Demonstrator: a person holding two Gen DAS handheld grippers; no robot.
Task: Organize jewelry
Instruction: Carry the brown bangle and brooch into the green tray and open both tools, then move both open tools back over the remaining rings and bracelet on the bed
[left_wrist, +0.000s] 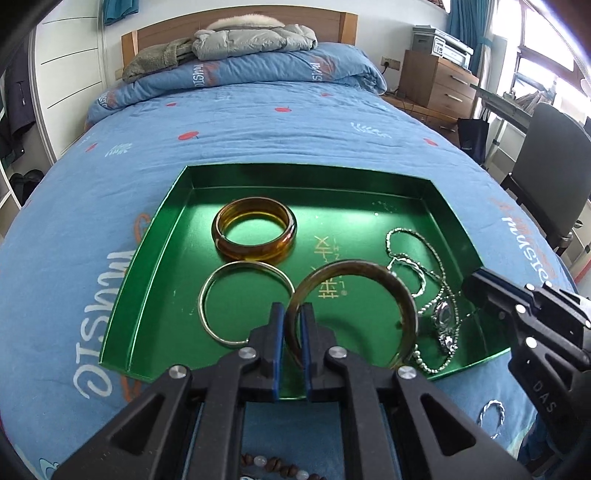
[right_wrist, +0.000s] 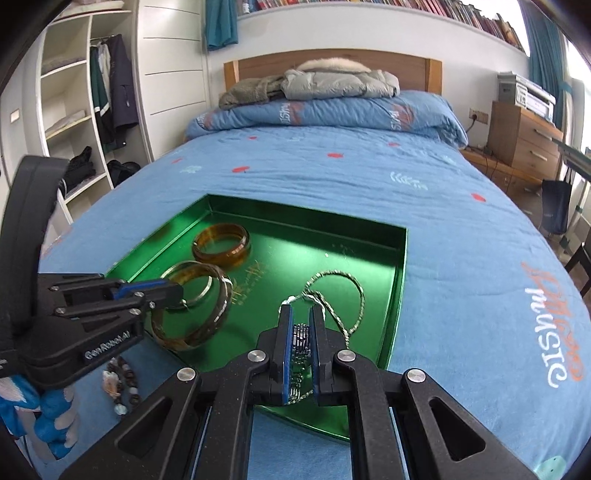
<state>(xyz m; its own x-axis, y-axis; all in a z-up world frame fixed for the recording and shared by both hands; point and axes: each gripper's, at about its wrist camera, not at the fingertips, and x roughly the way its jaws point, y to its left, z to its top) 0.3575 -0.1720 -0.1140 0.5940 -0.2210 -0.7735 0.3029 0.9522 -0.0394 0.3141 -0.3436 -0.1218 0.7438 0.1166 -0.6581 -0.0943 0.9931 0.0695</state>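
On the blue bedspread (left_wrist: 258, 122) sits a green tray (left_wrist: 155, 236), and over its near edge the left gripper (left_wrist: 291, 314) pinches a brown bangle (left_wrist: 369, 273) by its rim, holding it tilted above the tray floor, while the right gripper (right_wrist: 300, 321) is pressed tight on a silver watch band (right_wrist: 301, 338), whose watch face (left_wrist: 443, 314) seems to rest among the silver chain (left_wrist: 424, 243). An amber bangle (left_wrist: 255, 229) and a thin metal bangle (left_wrist: 229, 295) crowd the tray's left half, leaving bare floor only toward the far right corner. A beaded bracelet (right_wrist: 123, 380) lies outside the tray on the cover.
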